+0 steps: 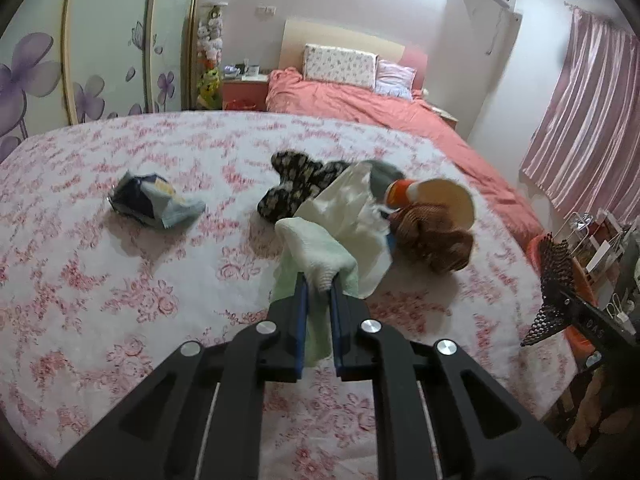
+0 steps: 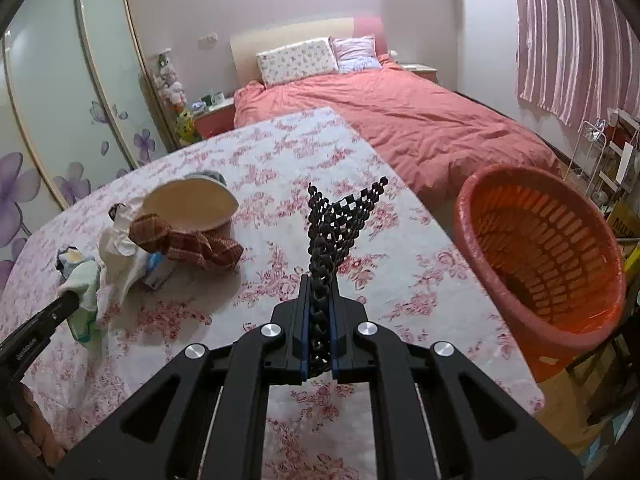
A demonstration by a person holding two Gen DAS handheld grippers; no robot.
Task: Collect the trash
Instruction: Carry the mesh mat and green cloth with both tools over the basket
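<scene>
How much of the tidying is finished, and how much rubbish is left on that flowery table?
Nothing shows as binned yet; the orange basket looks empty where visible. In hand: the left gripper pinches a pale green cloth, and the right gripper clamps a black mesh piece. Left on the table: a blue wrapper, a dark floral piece, a brown cloth and a paper bowl.

A home bedroom: a made bed (image 2: 400, 120) with pillows (image 2: 298, 60) far back, floral wardrobe doors (image 2: 60, 120) left, striped curtains (image 2: 576, 36) right.
</scene>
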